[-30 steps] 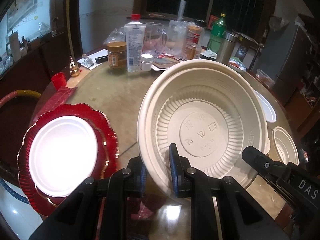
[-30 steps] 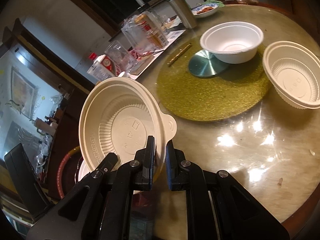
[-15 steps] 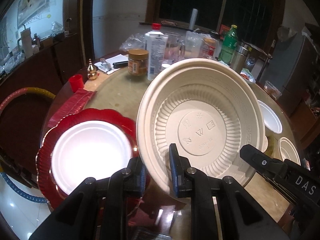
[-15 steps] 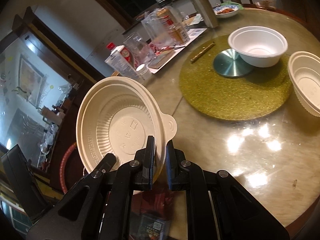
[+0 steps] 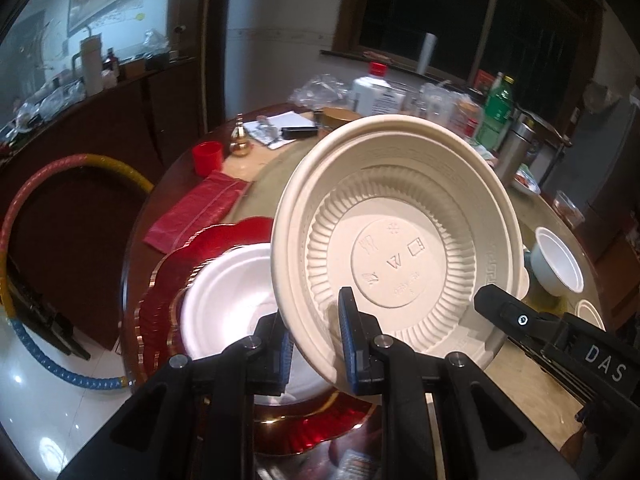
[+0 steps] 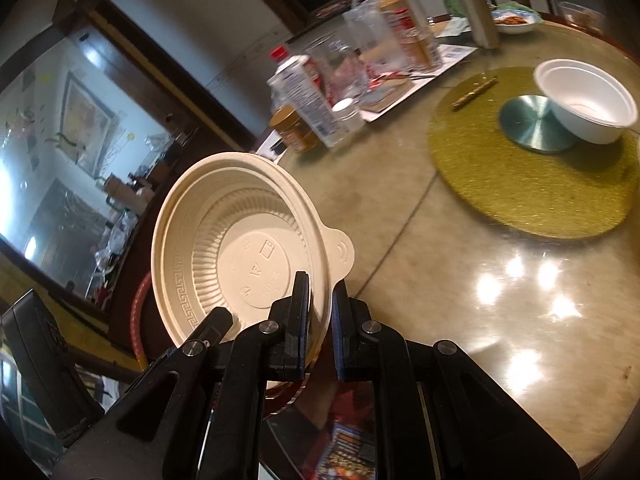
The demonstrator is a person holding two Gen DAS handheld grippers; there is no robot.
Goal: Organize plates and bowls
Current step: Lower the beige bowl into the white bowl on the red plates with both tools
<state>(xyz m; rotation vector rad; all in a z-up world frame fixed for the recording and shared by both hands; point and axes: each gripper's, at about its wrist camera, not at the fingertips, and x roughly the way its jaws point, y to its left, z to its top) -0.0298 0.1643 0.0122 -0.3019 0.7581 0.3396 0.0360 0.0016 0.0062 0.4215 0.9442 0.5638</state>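
Observation:
A large beige ribbed bowl (image 5: 396, 240) is held tilted above the table by both grippers. My left gripper (image 5: 316, 340) is shut on its near rim. My right gripper (image 6: 320, 320) is shut on the rim beside the bowl's tab (image 6: 340, 250). Below and left of the bowl lies a white plate (image 5: 228, 292) on a red scalloped charger (image 5: 168, 280). A white bowl (image 6: 588, 100) stands on a gold mat (image 6: 520, 192) at the far right. It also shows in the left wrist view (image 5: 558, 260), with a small beige bowl (image 5: 590, 314) nearby.
Bottles, jars and clear cups (image 6: 340, 80) crowd the far side of the round table (image 6: 440, 264). A silver disc (image 6: 532, 124) lies on the mat. A red cup (image 5: 207, 156) and a red bag (image 5: 196, 216) sit at the left. A hoop (image 5: 24, 240) leans beside the table.
Both grippers carried the beige bowl left and closer to the red charger; the bowl now overlaps the white plate in the left view. Both grips stay shut.

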